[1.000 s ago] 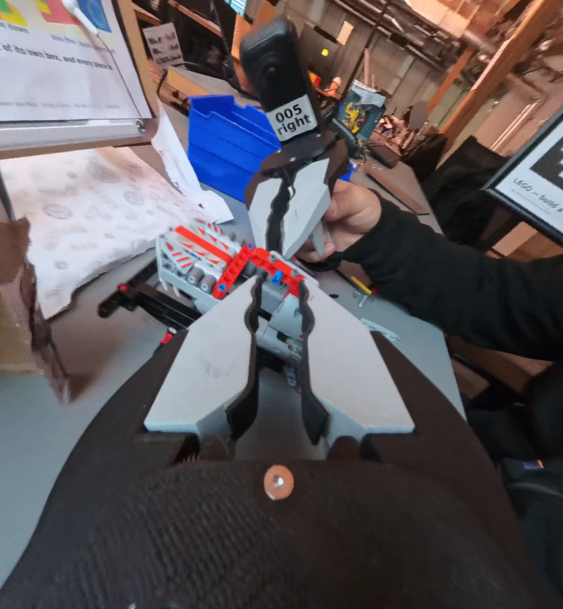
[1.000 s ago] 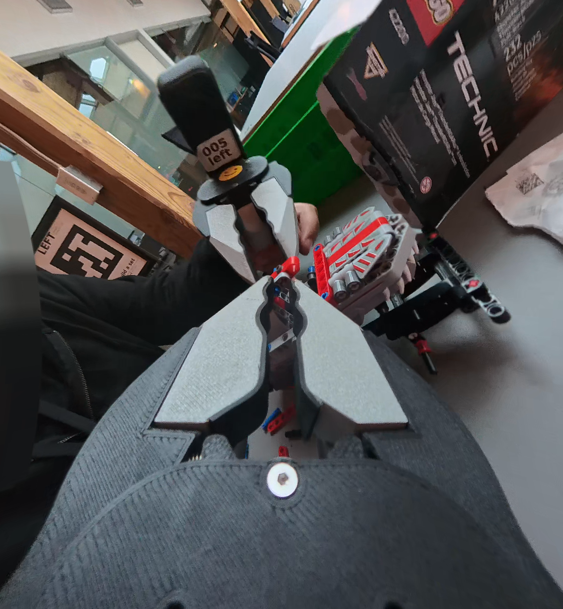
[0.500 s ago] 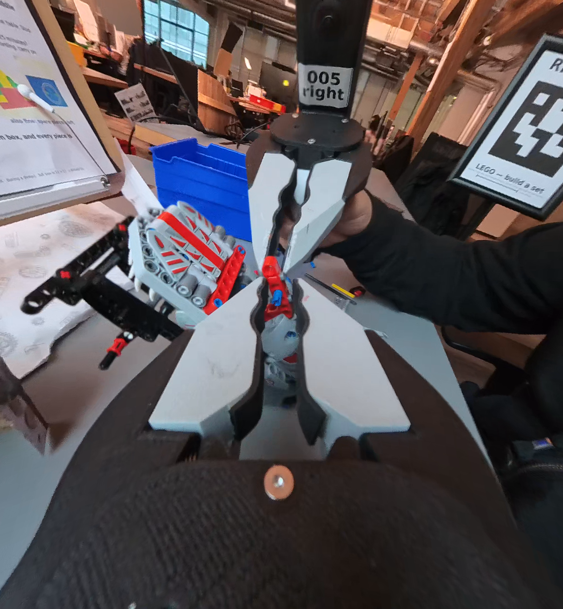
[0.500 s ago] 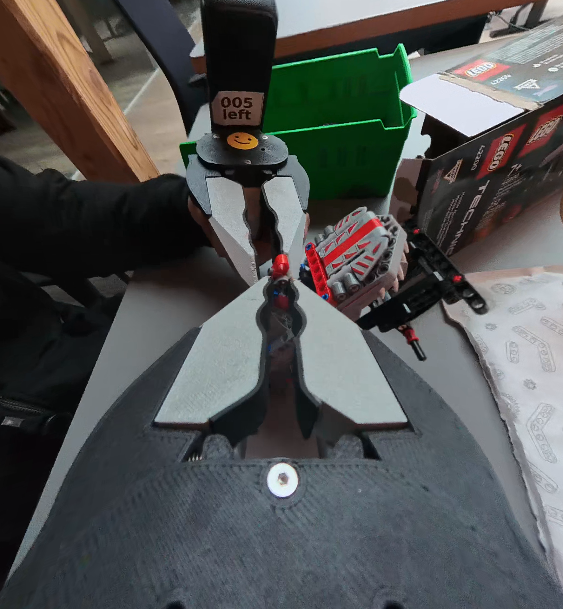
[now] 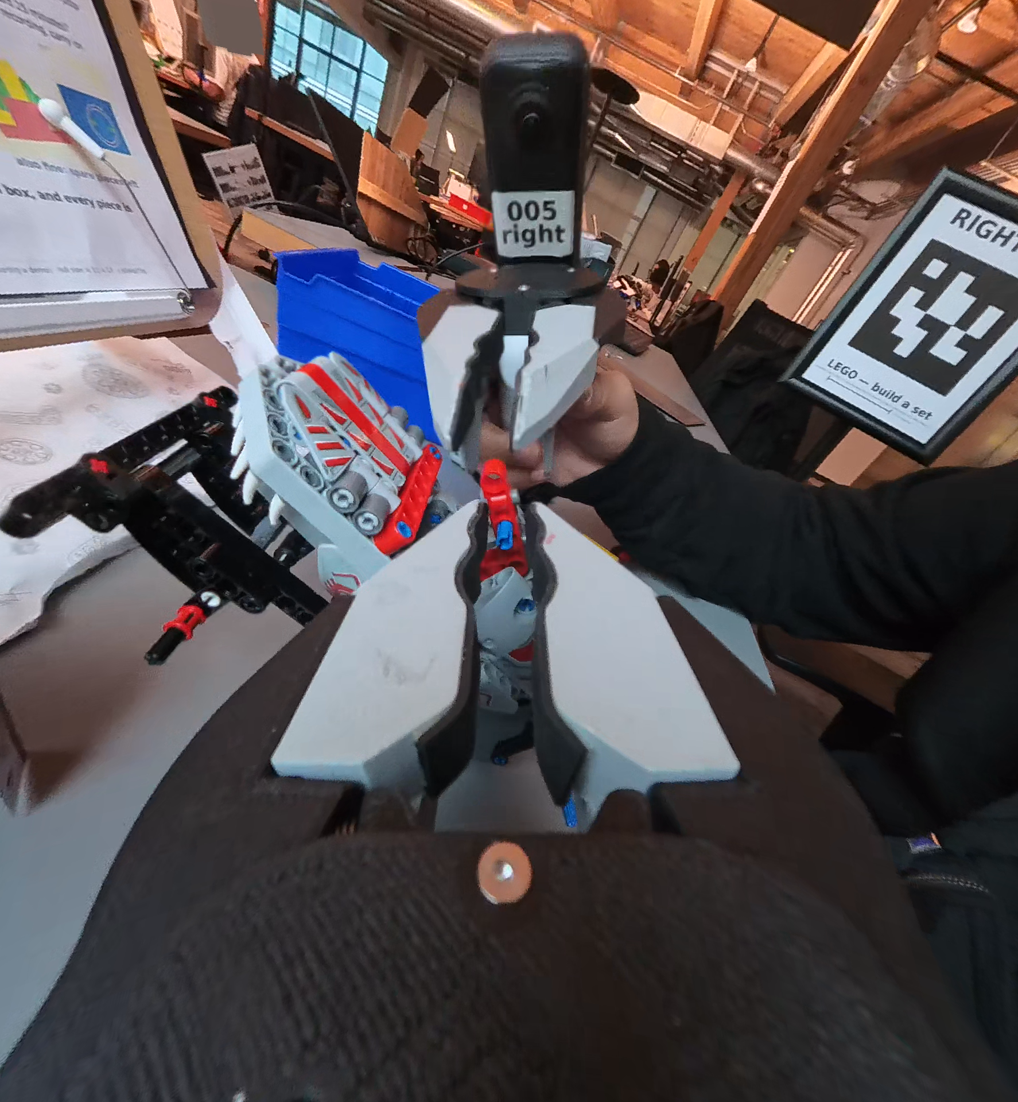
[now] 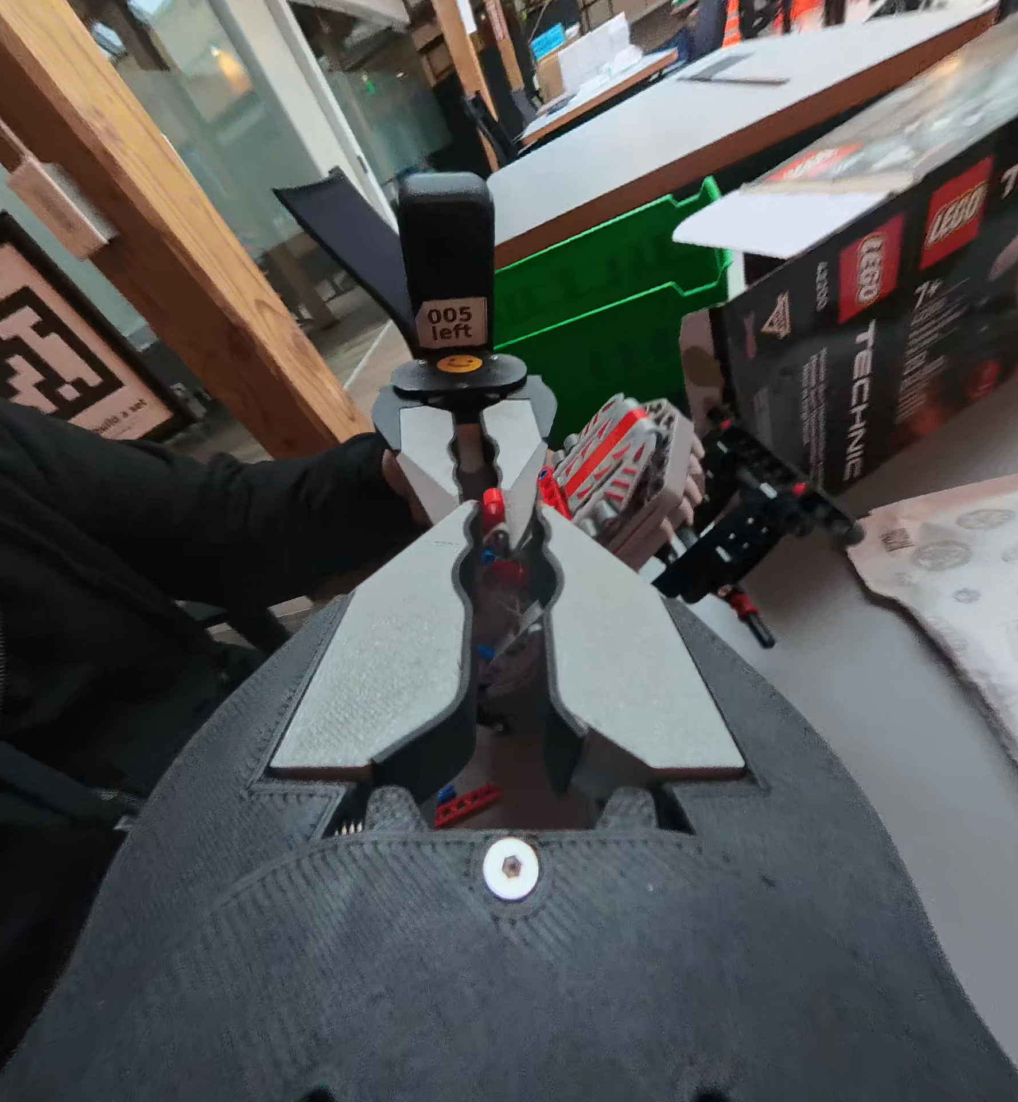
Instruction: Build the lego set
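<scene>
The lego model [image 5: 345, 441] is a grey and red block on a black frame, also seen in the right wrist view [image 6: 614, 471]. It hangs just above the grey table [image 6: 852, 715]. My left gripper [image 5: 503, 513] is shut on the model's red and grey end piece [image 5: 497, 507]. My right gripper [image 6: 509, 513] faces it from the other side, jaws nearly closed around the same red piece [image 6: 492, 501]. Each gripper shows in the other's view: the right [image 5: 494, 444], the left [image 6: 483, 495]. Their tips almost touch.
A blue bin [image 5: 339, 310] and an instruction board [image 5: 47, 179] stand behind the model. A green bin [image 6: 602, 322] and the set's box [image 6: 882, 334] stand at the far side. A printed paper bag [image 6: 971, 572] lies at the right. Loose red parts [image 6: 465, 802] lie below my right gripper. Left and right tips are no more than a few centimetres apart.
Both grippers kept their hold and swung the model around together, raising it off the table. The black frame now sticks out sideways. The right jaws look slightly wider apart.
</scene>
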`<state>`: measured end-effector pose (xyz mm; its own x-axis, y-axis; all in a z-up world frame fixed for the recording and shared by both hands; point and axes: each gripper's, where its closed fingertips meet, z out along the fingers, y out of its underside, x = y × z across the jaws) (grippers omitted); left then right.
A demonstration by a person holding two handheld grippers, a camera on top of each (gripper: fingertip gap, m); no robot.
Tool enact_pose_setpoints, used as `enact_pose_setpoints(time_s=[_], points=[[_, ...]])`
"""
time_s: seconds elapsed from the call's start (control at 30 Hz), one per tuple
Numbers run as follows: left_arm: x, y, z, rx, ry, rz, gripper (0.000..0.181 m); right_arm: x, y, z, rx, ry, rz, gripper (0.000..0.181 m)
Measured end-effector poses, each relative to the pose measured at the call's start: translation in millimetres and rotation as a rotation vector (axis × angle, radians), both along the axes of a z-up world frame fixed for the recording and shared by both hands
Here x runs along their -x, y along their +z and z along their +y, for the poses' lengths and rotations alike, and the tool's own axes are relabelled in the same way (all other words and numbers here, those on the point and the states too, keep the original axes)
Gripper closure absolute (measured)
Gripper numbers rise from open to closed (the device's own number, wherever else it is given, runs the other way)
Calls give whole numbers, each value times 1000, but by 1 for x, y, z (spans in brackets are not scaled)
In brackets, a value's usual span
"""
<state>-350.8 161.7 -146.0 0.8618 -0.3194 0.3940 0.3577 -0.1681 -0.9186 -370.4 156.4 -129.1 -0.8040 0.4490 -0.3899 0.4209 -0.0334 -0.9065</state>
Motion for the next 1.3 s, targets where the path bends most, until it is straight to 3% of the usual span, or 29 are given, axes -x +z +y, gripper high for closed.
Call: enact_pose_setpoints(time_s=[0.13,0.3,0.37,0.5,0.63,0.73,0.9,1.13,1.3], points=[[-8,-1,2,13,-11,49,170,-8,2,-10,-57,35,41,169],[-5,-8,2,57,-14,35,166,-8,-15,-12,-171,32,9,177],[0,-13,2,81,10,46,172,-6,-23,-10,-213,19,-10,177],[-1,-25,5,135,18,57,173,-3,-23,-5,-165,-1,-70,181],[4,-25,4,145,27,11,173,2,-27,8,-149,-36,-137,171],[4,-21,3,131,3,-66,168,-5,-29,5,-131,20,-176,160],[6,-25,-1,149,-8,-59,168,-10,-47,2,-205,38,-226,167],[-2,-35,1,183,-27,73,173,-16,-52,1,-120,76,-367,169],[-2,-34,0,156,-7,172,174,-21,-50,-2,48,149,-481,167]])
